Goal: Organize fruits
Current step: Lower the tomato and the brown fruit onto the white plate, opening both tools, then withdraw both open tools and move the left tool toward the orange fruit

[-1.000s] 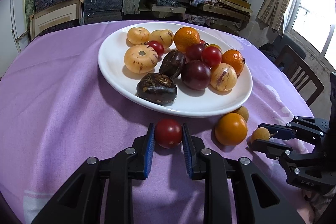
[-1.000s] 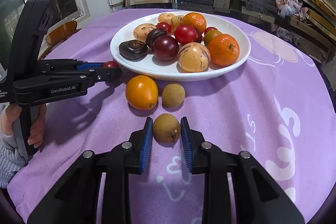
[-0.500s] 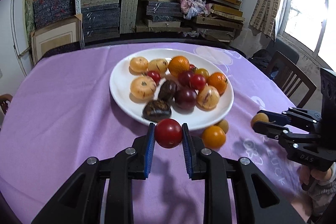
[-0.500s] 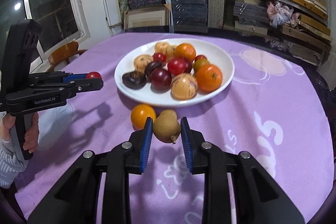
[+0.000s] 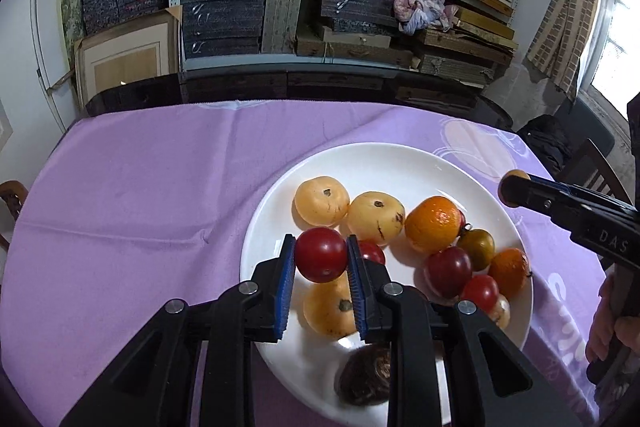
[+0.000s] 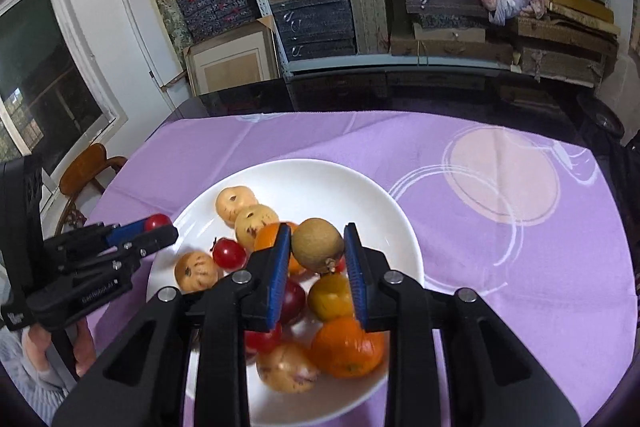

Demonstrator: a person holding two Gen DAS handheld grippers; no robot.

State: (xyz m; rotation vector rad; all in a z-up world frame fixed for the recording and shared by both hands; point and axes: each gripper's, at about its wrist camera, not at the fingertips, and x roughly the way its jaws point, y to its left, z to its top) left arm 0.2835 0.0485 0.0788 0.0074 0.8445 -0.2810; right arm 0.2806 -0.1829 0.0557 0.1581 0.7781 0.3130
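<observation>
Above the white plate (image 5: 264, 227) on the purple-clothed bench (image 5: 140, 187), the left gripper (image 5: 321, 259) is clamped on a red tomato (image 5: 321, 254) between its blue pads. Beside it, the right gripper (image 6: 317, 250) pinches a small brown round fruit (image 6: 317, 245) over the same plate, which is heaped with oranges, pale yellow fruits, tomatoes and one dark fruit (image 5: 366, 375) near its front rim.
</observation>
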